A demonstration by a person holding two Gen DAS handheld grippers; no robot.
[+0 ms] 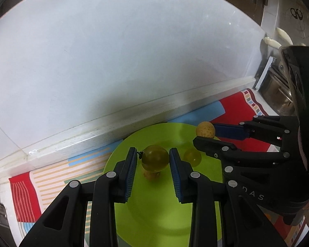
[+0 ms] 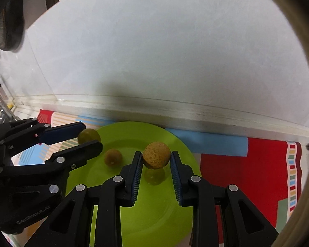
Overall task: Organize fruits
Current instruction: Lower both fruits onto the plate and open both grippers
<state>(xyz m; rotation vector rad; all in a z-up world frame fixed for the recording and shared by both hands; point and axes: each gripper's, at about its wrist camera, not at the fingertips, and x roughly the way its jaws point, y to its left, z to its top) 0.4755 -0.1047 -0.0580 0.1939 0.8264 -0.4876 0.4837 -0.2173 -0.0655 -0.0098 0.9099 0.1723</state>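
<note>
While both grippers hung above the lime-green plate (image 1: 134, 216) at lower centre, the left gripper (image 1: 153, 159) was closed on a green round fruit (image 1: 154, 158), and the right gripper (image 2: 156, 158) pinched a speckled yellow fruit (image 2: 156, 154). Two more fruits lay on the plate.

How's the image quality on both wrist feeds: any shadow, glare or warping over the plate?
Left wrist view: a dark shadow falls on the wall ledge behind the green plate, straight edges bow from the fisheye, and there is no glare. Right wrist view: same shadow and bowing, plate rim evenly lit, with a blurred tan band along the right edge.
</note>
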